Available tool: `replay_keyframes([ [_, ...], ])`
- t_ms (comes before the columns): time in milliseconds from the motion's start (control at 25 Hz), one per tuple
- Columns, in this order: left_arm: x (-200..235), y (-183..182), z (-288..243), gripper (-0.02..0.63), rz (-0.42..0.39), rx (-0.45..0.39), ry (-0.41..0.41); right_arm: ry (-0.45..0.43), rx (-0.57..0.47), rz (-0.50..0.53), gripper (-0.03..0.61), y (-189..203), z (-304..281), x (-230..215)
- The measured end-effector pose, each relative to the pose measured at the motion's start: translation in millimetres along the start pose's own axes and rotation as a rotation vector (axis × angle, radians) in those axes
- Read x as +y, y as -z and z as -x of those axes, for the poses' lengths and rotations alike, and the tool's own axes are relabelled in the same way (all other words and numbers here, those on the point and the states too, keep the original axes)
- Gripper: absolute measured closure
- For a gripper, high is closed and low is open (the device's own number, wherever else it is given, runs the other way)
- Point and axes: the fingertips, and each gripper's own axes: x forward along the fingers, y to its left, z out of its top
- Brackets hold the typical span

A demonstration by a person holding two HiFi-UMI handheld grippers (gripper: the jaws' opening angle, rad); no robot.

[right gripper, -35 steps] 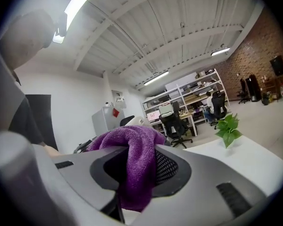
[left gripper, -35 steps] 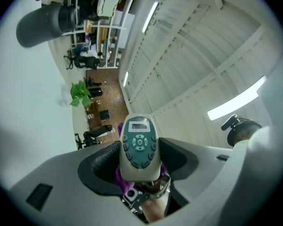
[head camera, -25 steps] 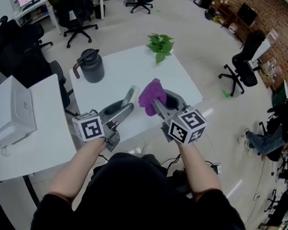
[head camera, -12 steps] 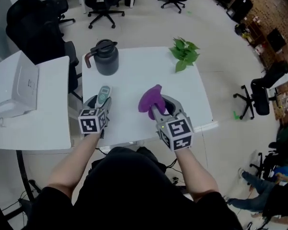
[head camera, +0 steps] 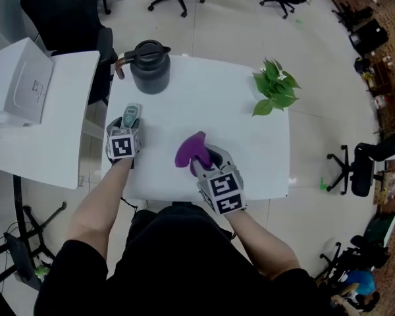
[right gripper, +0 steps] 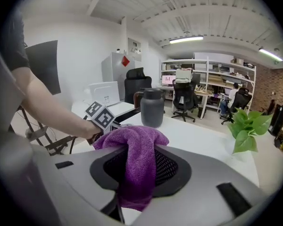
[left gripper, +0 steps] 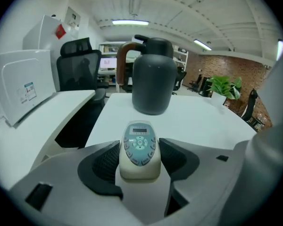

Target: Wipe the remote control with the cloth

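"What kind of place is this?"

"An office. See the black rolling chairs (right gripper: 185, 100), the shelves (right gripper: 221, 76) full of things, a computer screen (right gripper: 169, 80) and white worktops (head camera: 217, 104)."

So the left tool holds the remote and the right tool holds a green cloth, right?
Not green: the cloth in the right tool is purple, as the right gripper view shows. The left tool does hold the remote.
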Motion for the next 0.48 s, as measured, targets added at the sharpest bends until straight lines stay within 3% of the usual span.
replay_keyframes([
  [200,2.5,11.1,-7.1,0.362,0.006,0.028,-0.04,-0.038,0.087,0.003,0.451,30.8,-37.6,-5.2],
  [320,-1.1,17.9,-10.7,0.352,0.004,0.03,-0.018,-0.038,0.134,0.007,0.451,49.1,-62.9,-8.6],
  [480,-1.6,23.9,-6.7,0.281,0.014,0.047,-0.006,-0.019,0.188,0.019,0.449,69.3,-93.3,-16.8],
])
